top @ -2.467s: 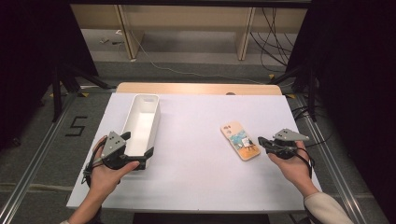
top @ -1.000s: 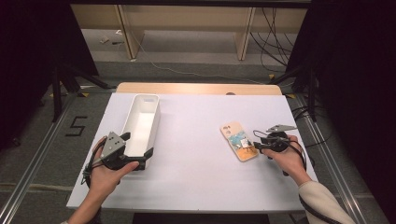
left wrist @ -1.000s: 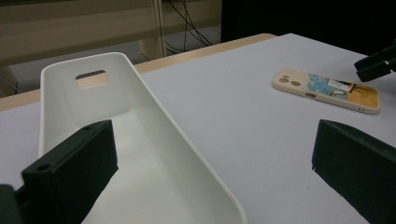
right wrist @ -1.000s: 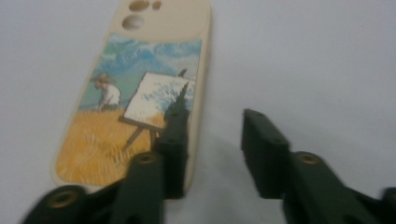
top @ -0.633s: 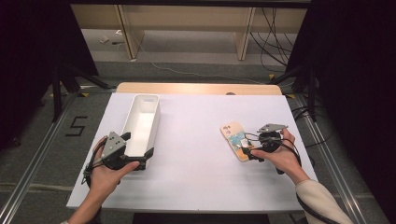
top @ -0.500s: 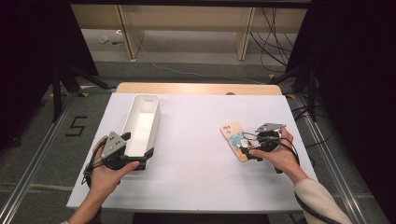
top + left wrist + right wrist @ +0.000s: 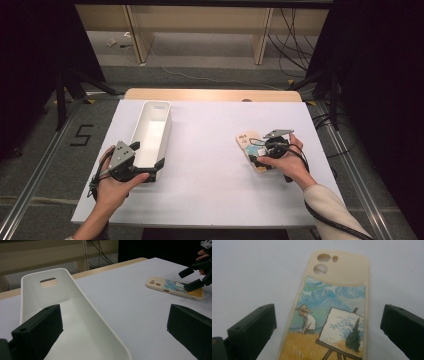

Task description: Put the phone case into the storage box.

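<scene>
A cream phone case (image 7: 252, 149) lies flat on the white table (image 7: 210, 125), right of centre, back side up. Its back bears a painted scene: a straw-hatted painter at an easel in a yellow field under swirling blue sky, camera cutouts at the far end

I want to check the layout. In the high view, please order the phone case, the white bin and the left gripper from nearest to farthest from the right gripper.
1. Phone case: between the open jaws of the right gripper.
2. White bin: across the table, left side.
3. Left gripper: far left, at the bin's near end; close to the bin in rank.
</scene>
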The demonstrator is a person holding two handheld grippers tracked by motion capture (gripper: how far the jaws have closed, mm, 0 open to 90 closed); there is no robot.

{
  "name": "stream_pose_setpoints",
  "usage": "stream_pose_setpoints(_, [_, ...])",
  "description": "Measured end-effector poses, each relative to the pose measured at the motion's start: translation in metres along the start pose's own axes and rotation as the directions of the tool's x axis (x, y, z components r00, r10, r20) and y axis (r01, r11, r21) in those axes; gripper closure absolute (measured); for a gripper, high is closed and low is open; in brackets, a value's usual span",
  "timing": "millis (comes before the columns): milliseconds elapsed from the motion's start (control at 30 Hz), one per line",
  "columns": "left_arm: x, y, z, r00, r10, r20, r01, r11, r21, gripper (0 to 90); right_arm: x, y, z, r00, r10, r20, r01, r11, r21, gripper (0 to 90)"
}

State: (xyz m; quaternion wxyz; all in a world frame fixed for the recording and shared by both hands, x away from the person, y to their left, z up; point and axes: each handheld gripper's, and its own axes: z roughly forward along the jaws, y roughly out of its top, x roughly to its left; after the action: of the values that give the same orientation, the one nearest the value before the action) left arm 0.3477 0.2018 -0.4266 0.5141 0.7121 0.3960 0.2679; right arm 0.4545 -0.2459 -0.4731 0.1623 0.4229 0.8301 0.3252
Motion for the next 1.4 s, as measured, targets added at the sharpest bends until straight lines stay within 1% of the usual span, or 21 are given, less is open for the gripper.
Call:
stream_pose_setpoints(367, [0.0,0.0,0.0,1.0,0.002,0.0,-0.002,1.0,0.001,0.0,0.002,0.004,0.01,0.9999,0.012,-0.005,-0.012,1.0,0.029,1.6])
stream_pose_setpoints(533, [0.0,0.0,0.0,1.0,0.002,0.0,-0.002,1.0,0.001,0.0,0.002,0.004,0.013,1.0,0.007,0.003,-0.008,0.999,0.036,1.6])
stream_pose_setpoints(800, [0.0,0.0,0.0,1.0,0.002,0.0,-0.002,1.0,0.0,0.0,0.003,0.004,0.016,0.9998,0.017,0.012,-0.017,0.999,0.052,1.6])
stream_pose_setpoints(833, [0.0,0.0,0.0,1.0,0.002,-0.001,-0.002,1.0,0.0,0.0,0.003,0.004,0.016,0.9998,0.011,0.015,-0.012,0.998,0.055,1.6])
stream_pose_setpoints(933, [0.0,0.0,0.0,1.0,0.001,0.0,-0.001,1.0,-0.001,0.0,0.004,0.004,0.017,0.9997,0.016,0.017,-0.018,0.998,0.059,1.6])
stream_pose_setpoints(1000, [0.0,0.0,0.0,1.0,0.001,0.0,-0.001,1.0,0.001,0.0,0.004,0.004,0.018,0.9997,0.011,0.02,-0.012,0.998,0.061,1.6])
stream_pose_setpoints(1333, [0.0,0.0,0.0,1.0,0.002,0.0,-0.002,1.0,0.001,0.0,0.004,0.005,0.02,0.9997,0.006,0.024,-0.008,0.995,0.104,1.6])
stream_pose_setpoints(1400, [0.0,0.0,0.0,1.0,0.002,0.001,-0.002,1.0,0.001,0.0,0.004,0.005,0.02,0.9997,0.013,0.023,-0.016,0.993,0.114,1.6])
